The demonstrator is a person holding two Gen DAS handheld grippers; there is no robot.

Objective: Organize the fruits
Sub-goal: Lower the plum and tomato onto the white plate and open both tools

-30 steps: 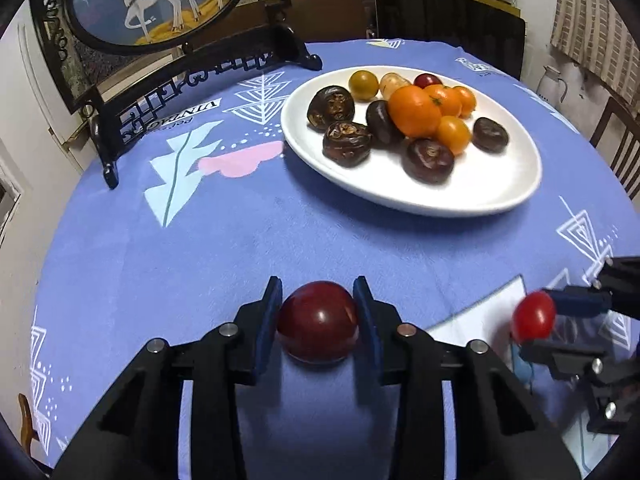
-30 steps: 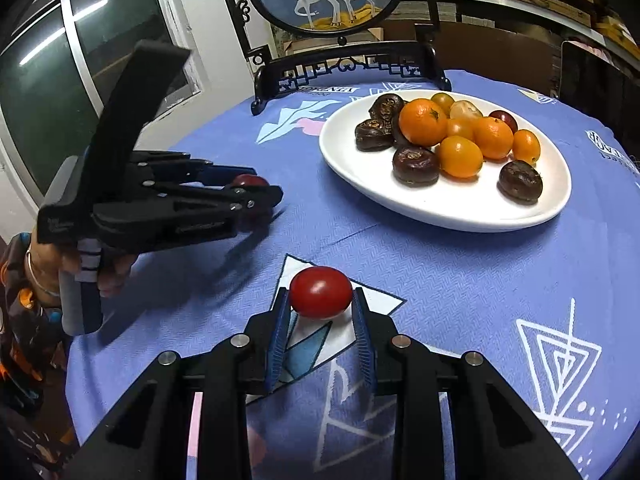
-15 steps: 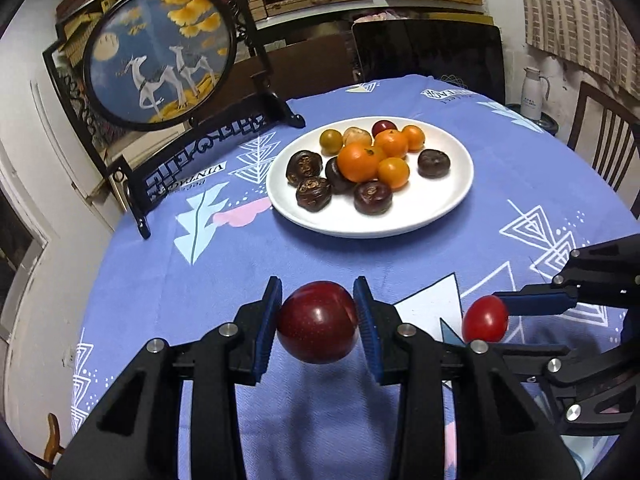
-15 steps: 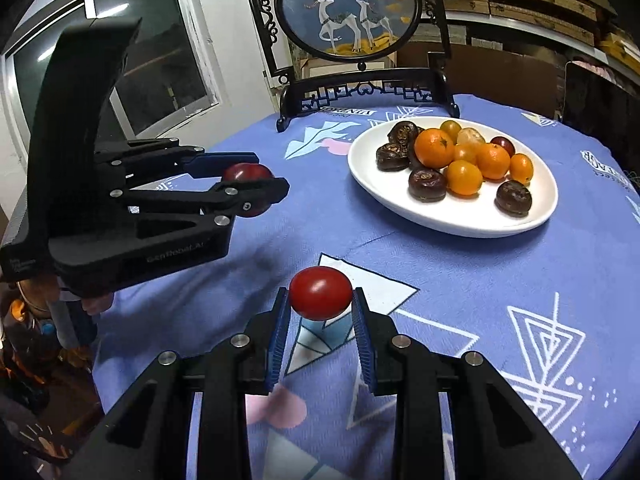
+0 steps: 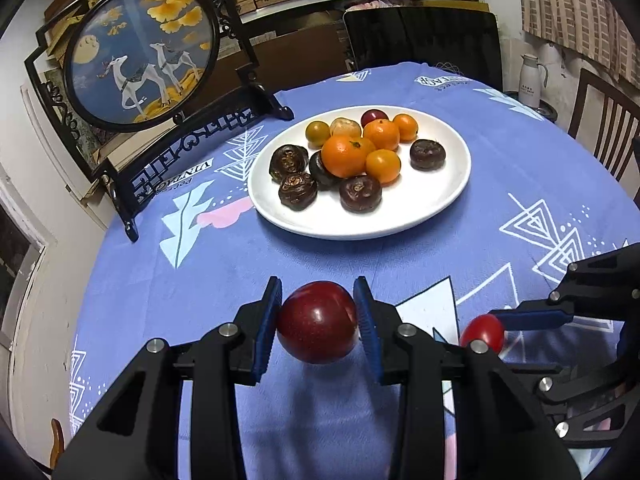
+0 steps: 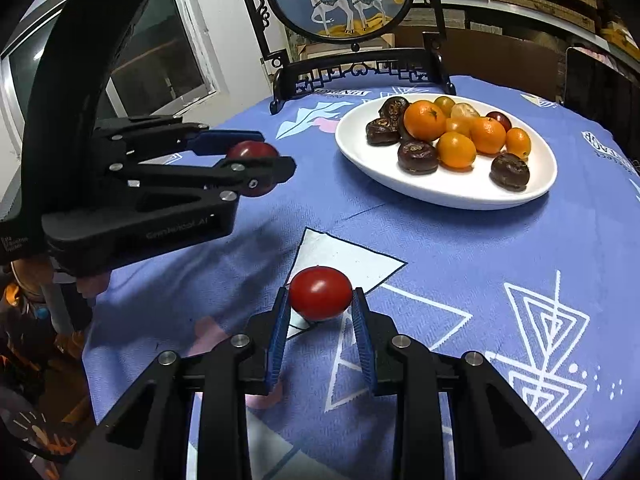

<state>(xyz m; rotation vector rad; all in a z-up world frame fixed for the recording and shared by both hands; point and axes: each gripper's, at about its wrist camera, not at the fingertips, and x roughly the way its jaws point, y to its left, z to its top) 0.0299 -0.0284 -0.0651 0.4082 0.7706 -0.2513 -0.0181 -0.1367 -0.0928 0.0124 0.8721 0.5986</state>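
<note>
round deer-painting screen [image 5: 141, 55], white thermos [image 5: 531, 80], wooden chair [image 5: 606, 136], window [image 6: 132, 52]

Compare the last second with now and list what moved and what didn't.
Both grippers rose and drew back from the plate, which looks farther off now. The left gripper stayed shut on the plum, the right gripper on the tomato. The fruit on the plate has not shifted.

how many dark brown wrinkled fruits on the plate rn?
5, all on the white plate: two at its left, one half behind the big orange, one front-centre, one right. The pile may hide more.
</note>
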